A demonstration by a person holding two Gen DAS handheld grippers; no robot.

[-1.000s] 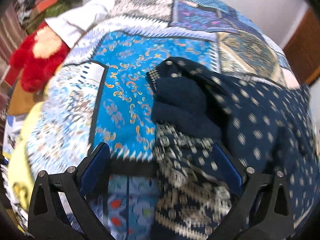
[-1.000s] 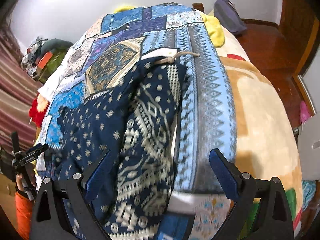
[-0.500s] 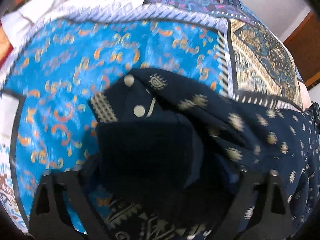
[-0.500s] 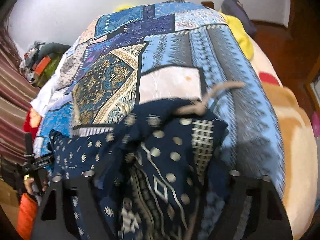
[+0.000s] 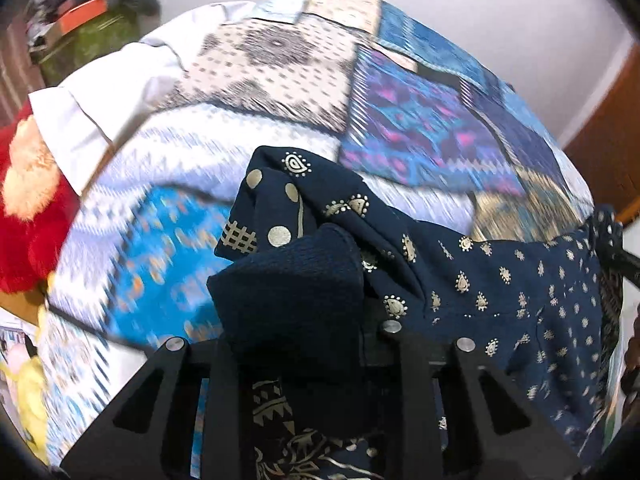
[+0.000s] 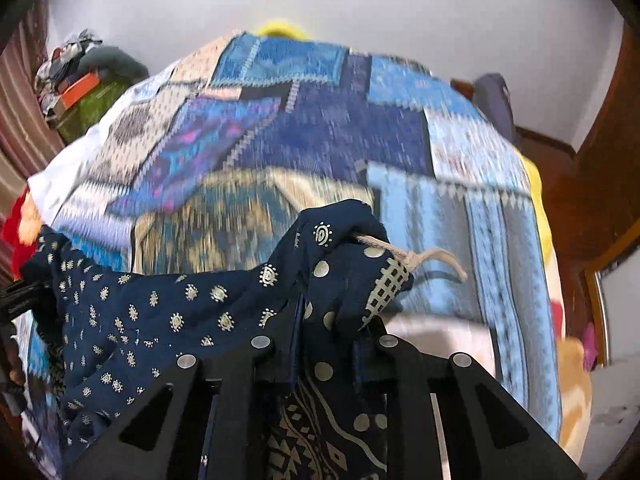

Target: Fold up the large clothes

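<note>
My left gripper [image 5: 300, 344] and right gripper [image 6: 324, 344] are closing, each pinching the navy garment [image 6: 160, 312] above the quilt [image 6: 320, 128].

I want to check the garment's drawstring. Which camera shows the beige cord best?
The right wrist view: the cord sticks out of the navy garment against the bedspread. The left wrist view shows only navy cloth, no cord.

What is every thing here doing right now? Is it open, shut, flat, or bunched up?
Left tongs: closing, navy garment between the fingers.
Right tongs: closing, same cloth between them.
Navy garment: bunched at both ends, stretched between the two tongs.
Drawstring: knotted, sticking out loose.
Patchwork bedspread: spread flat over the bed.
Red plush toy: lying beside the bed.
</note>
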